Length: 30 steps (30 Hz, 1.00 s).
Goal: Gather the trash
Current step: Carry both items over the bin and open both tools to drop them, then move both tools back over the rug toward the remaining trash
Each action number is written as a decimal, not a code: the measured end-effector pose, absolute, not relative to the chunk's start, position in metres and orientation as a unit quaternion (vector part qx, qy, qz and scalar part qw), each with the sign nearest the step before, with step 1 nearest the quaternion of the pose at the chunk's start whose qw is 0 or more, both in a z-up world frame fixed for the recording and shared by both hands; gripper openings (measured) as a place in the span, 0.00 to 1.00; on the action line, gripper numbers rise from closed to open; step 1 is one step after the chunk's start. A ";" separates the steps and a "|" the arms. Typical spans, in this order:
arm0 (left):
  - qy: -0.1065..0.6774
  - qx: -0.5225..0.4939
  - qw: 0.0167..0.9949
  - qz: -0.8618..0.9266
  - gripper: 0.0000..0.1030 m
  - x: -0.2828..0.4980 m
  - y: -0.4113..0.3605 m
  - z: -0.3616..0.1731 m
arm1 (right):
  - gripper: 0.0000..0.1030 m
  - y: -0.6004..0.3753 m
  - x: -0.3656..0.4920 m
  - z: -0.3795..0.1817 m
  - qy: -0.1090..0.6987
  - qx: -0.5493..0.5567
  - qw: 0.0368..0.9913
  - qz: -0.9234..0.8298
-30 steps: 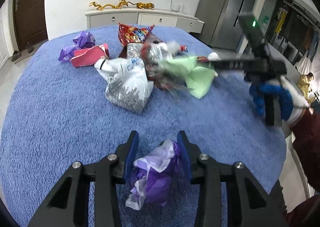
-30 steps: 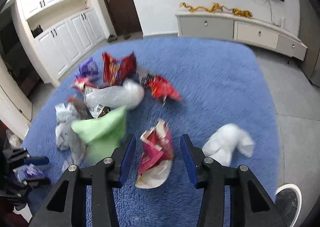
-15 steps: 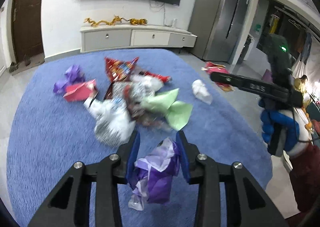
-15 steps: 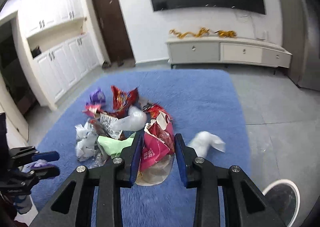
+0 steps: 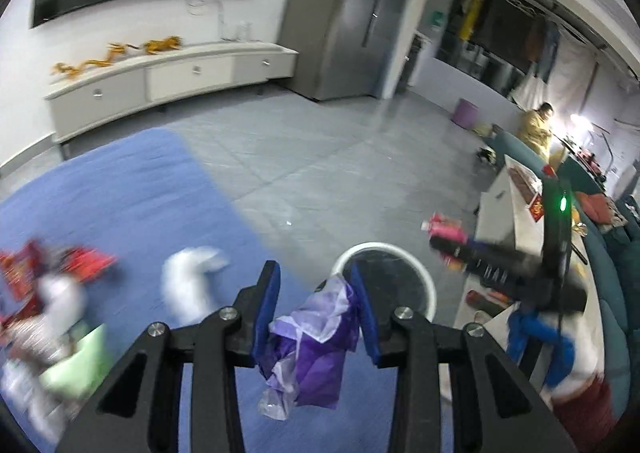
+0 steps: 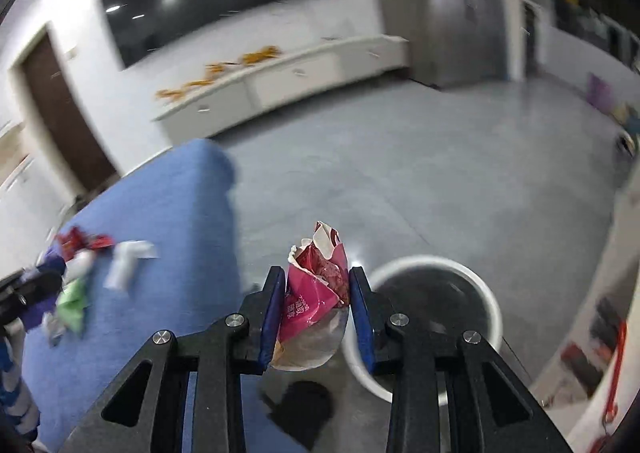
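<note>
My left gripper [image 5: 314, 309] is shut on a crumpled purple wrapper [image 5: 316, 349] and holds it in the air near the white-rimmed trash bin [image 5: 430, 285] on the grey floor. My right gripper [image 6: 314, 307] is shut on a pink snack bag [image 6: 316, 285], held just left of the same bin [image 6: 494, 305]. The right gripper with its pink bag [image 5: 444, 229] also shows in the left wrist view, above and right of the bin. More trash lies on the blue rug [image 5: 120, 193]: a white wad [image 5: 192, 273], a green bag [image 5: 76, 361] and red wrappers [image 5: 84, 259].
A white low cabinet [image 5: 168, 73] stands along the far wall under a TV. A grey fridge [image 5: 344, 13] is to its right. A white table edge [image 5: 516, 213] and a teal sofa [image 5: 612, 273] stand right of the bin. A dark shadow patch [image 6: 304, 409] lies below my right gripper.
Both grippers lifted their trash off the rug and swung right, away from the pile toward the white bin. The right gripper closed on the pink bag.
</note>
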<state>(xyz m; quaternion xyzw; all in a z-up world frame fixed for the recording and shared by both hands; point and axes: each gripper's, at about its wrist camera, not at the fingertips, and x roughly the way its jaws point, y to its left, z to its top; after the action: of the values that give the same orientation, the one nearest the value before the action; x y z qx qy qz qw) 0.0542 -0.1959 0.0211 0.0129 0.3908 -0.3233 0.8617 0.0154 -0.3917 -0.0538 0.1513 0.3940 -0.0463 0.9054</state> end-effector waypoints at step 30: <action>0.447 -0.002 0.831 -0.332 0.50 0.106 -0.351 -0.039 | 0.49 -0.470 0.008 -0.090 0.396 0.222 0.876 -0.164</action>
<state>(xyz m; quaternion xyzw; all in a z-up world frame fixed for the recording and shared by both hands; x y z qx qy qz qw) 0.1058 -0.3514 -0.0391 -0.0019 0.4467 -0.3325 0.8306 0.0082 -0.4701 -0.0896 0.2223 0.3961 -0.1644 0.8756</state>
